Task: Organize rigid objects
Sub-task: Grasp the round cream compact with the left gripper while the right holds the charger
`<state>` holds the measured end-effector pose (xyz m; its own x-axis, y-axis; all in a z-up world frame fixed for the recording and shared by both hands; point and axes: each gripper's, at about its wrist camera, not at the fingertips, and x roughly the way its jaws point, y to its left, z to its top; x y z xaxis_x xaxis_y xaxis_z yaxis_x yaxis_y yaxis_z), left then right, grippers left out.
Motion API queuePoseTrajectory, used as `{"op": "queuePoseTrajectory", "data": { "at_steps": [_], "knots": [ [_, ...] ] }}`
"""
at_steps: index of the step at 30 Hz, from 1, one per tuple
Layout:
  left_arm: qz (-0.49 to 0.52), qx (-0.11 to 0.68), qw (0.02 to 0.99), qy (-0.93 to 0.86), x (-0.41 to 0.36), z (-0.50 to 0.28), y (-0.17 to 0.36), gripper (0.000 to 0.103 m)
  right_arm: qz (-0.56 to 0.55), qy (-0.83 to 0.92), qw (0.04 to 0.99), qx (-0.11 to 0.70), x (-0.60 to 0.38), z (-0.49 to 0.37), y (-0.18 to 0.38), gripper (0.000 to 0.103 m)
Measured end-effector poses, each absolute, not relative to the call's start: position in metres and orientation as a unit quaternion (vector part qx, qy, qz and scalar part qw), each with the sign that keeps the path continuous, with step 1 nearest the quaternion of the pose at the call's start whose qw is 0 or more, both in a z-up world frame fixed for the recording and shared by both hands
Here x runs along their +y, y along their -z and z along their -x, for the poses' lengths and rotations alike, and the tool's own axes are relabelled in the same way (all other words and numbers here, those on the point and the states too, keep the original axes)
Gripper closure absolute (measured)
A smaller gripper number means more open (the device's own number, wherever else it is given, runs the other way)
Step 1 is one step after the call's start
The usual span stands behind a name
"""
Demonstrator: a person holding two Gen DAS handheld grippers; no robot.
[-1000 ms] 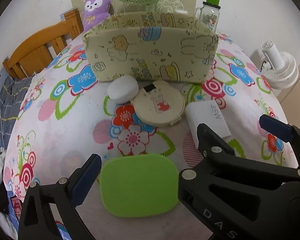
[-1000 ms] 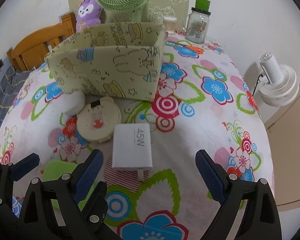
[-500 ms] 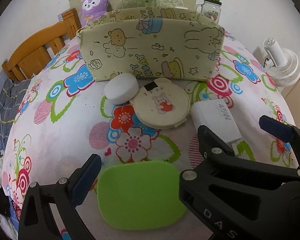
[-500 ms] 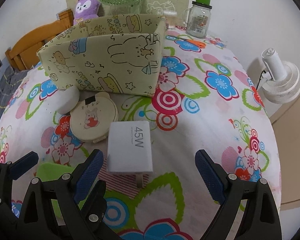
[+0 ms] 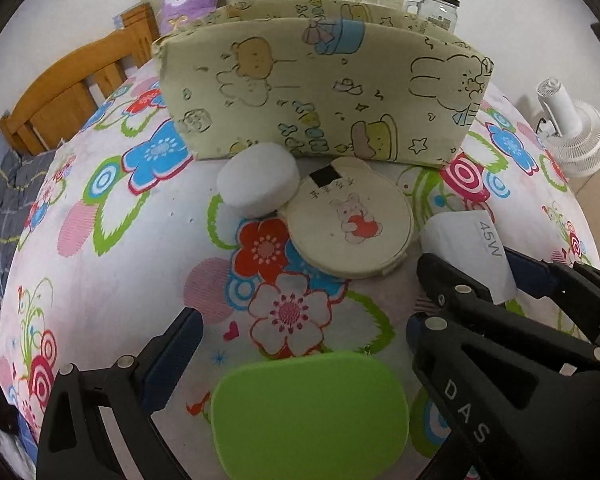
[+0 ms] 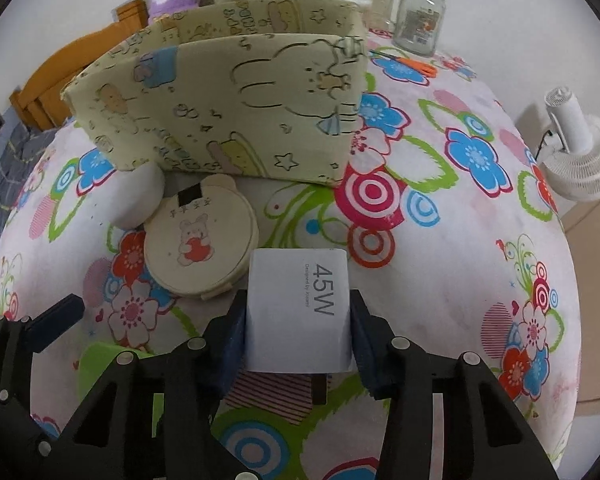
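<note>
Right tongs (image 6: 298, 316) closing, blue pads against boxy white charger (image 6: 298, 312); left tongs (image 5: 300, 344) wide.

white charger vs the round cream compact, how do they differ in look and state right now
The white charger is a boxy block marked 45W; the round cream compact is a flat disc with bear ears and a bunny picture. The charger sits between the right gripper's closing jaws, pads at its sides; the compact lies free, touching a white puck. Both rest on the floral tablecloth, in front of the fabric bin.
</note>
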<state>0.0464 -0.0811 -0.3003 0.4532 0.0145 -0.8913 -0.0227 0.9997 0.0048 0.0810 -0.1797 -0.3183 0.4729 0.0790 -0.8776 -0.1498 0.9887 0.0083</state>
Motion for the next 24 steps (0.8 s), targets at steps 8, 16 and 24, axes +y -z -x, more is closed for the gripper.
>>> {"op": "queuePoseTrajectory", "data": {
  "at_steps": [8,16,24],
  "knots": [
    [0.001,0.52,0.854,0.015,-0.09,-0.062,0.298,0.001,0.022,-0.03,0.861,0.507,-0.195,-0.09,0.315,0.053],
    [-0.005,0.519,0.855,0.022,-0.1,-0.083,0.304,0.001,0.014,-0.004,0.862,0.506,-0.209,-0.1,0.312,0.053],
    [-0.002,0.515,0.857,0.012,-0.107,-0.097,0.306,0.0,0.015,0.004,0.864,0.503,-0.215,-0.11,0.312,0.053]
  ]
}}
